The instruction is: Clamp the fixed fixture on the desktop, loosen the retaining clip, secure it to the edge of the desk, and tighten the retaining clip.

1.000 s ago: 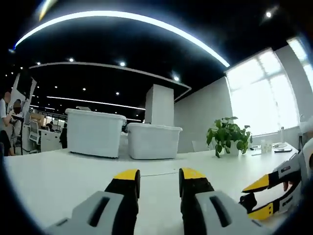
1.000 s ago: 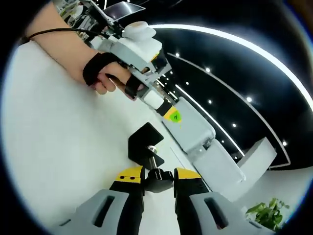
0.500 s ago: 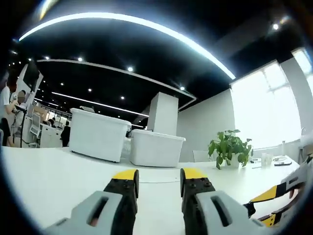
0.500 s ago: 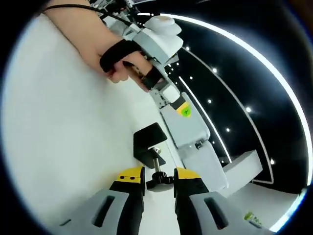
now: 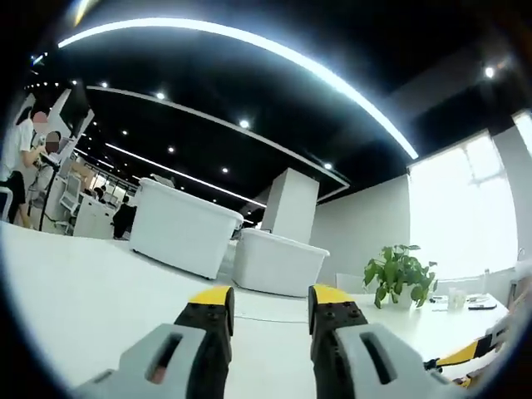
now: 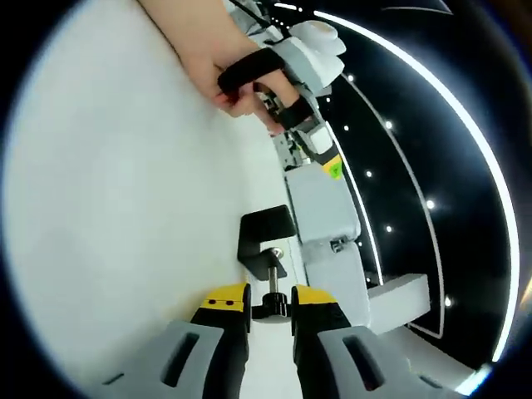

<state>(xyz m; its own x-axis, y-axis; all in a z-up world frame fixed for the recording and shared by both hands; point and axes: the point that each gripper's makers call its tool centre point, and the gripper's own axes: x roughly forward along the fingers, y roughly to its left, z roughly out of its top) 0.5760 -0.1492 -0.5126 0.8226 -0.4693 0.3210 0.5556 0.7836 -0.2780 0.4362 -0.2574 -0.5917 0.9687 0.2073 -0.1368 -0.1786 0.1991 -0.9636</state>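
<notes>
In the left gripper view, the left gripper point(image 5: 259, 303) has its two yellow-tipped jaws apart with nothing between them; it is released and points across the white table point(image 5: 75, 283). Further back on the table stand two white storage bins point(image 5: 229, 245), and a green potted plant point(image 5: 401, 273) stands to the right of them. At the lower right edge a small yellow and black part of the right gripper point(image 5: 465, 357) comes into the picture.

In the right gripper view, the right gripper point(image 6: 269, 301) has its jaws closed around the black knob of the retaining clip point(image 6: 271, 306), which is the screw at the near end of the fixture. The black fixture point(image 6: 263, 245) is a C-shaped clamp. It is in front of the jaws, over the white table point(image 6: 100, 191), with its screw rod running toward the knob. Whether its body rests on the table or is lifted a little, I cannot tell. Beyond it is the left gripper point(image 6: 322, 204), held by a hand point(image 6: 229, 62) with a black strap.

The risk, in my judgement, is that only the small knob is grasped. If the knob is turned while nothing holds the clamp body, the whole fixture may rotate with it, or the knob may slip out of the jaws.
</notes>
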